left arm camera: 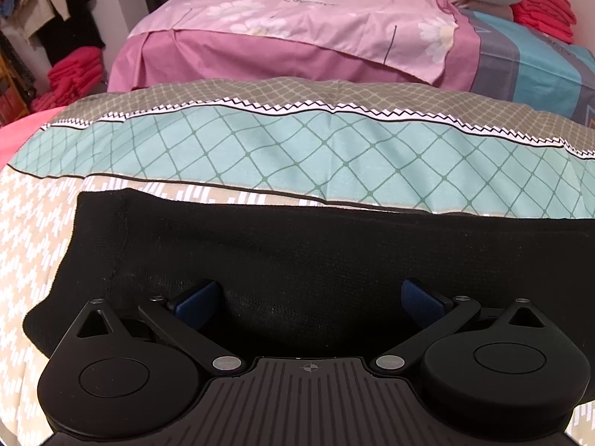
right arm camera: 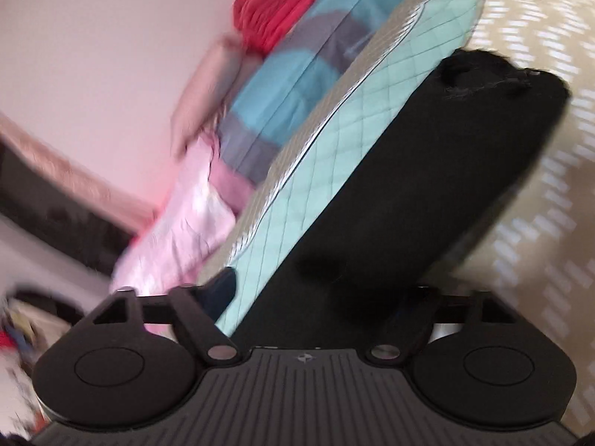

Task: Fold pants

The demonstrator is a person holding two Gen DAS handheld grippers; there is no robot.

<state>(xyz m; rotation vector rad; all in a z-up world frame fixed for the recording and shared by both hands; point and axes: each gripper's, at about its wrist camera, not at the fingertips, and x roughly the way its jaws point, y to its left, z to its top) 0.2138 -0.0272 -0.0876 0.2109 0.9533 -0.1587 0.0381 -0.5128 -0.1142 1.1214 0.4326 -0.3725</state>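
The bed [left arm camera: 282,148], under a patterned cover, carried the black pants [left arm camera: 297,245] as a long flat band across its near side. The left tongs [left arm camera: 308,297] stood wide open just over the pants, blue pads [left arm camera: 197,297] apart, gripping nothing. The right tongs [right arm camera: 316,297] were blurred and tilted, also open over the pants, empty.
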